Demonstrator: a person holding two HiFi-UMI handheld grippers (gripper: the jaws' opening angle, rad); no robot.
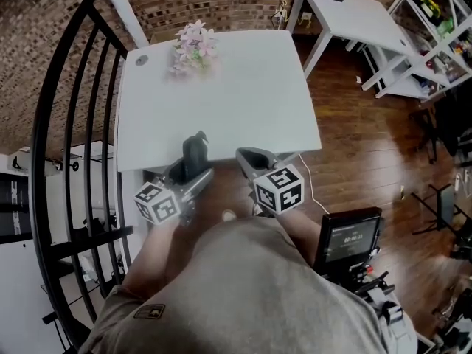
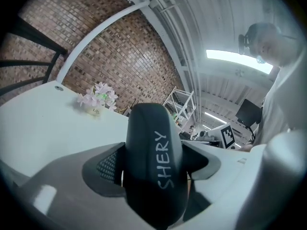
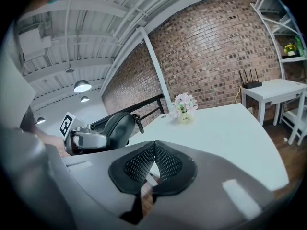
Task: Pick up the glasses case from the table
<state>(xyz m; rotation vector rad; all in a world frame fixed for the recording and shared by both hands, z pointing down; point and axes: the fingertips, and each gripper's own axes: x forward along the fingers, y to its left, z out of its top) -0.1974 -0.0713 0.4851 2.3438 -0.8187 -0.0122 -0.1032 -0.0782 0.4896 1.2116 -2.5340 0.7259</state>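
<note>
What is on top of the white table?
A flower pot near the far edge. The left gripper holds the glasses case, hiding part of the near edge.

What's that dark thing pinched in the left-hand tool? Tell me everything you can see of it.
It is a glasses case: a dark, rounded pod with a smooth, matte shell and the word SHERY in pale letters along its length. The right gripper view shows a zip seam and a small pull near one end. It stands on end, clamped between the jaw pads of the left gripper, near the front edge of the white table, apparently lifted clear of it.
</note>
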